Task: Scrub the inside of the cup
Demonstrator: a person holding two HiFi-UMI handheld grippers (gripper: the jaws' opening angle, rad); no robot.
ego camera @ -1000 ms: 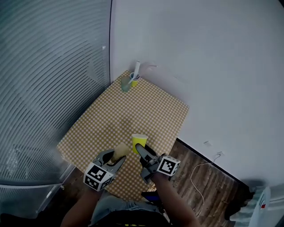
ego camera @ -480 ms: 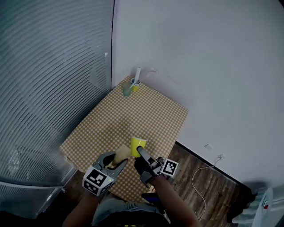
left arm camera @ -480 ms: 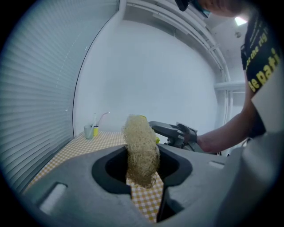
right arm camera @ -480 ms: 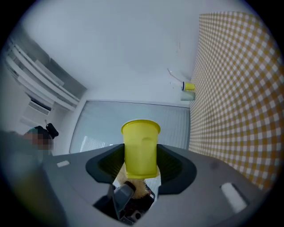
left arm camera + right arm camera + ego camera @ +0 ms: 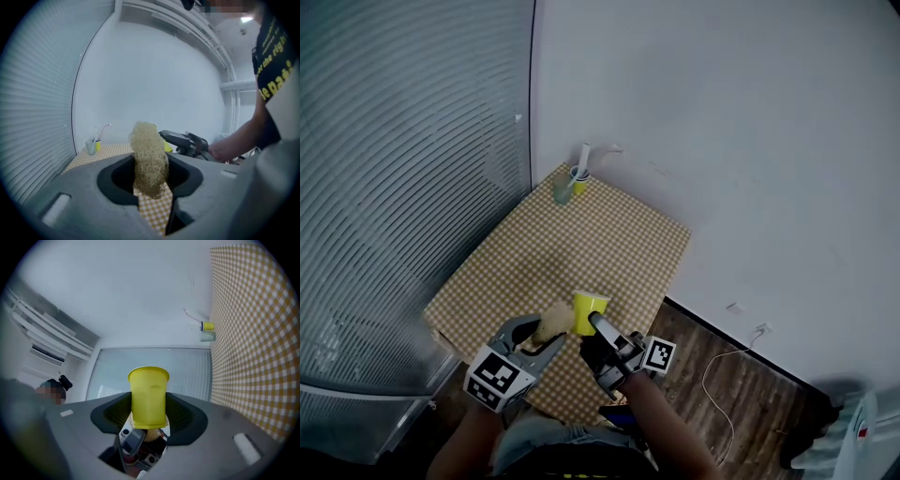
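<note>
- Two grippers meet over the near edge of the table [image 5: 581,234], at about 6 o'clock in the head view.
- Your left gripper [image 5: 546,330] is clenched on a loofah scrubber [image 5: 555,319]. It is an oblong wad of coarse, tangled, straw-coloured fibres, standing upright between the jaws and poking out past them.
- Your right gripper [image 5: 596,328] is clamped on the cup [image 5: 590,309]. It is smooth yellow plastic, tapered, with a rolled rim. The jaws press its lower wall on both sides and its mouth points away from the gripper.
- You hold the cup clear of the cloth. The scrubber is just beside it at its 9 o'clock, outside the cup. Whether the two touch is hard to tell from the head view.
- The table wears a flat, matte cloth of small tan-and-white checks.
- At the table's 12 o'clock corner stand a pale green tumbler [image 5: 562,190] and a second yellow cup [image 5: 579,174]. The second cup holds a white stick-like thing, perhaps a tube.
- Ribbed blinds [image 5: 403,169] fill the 9 o'clock side.
</note>
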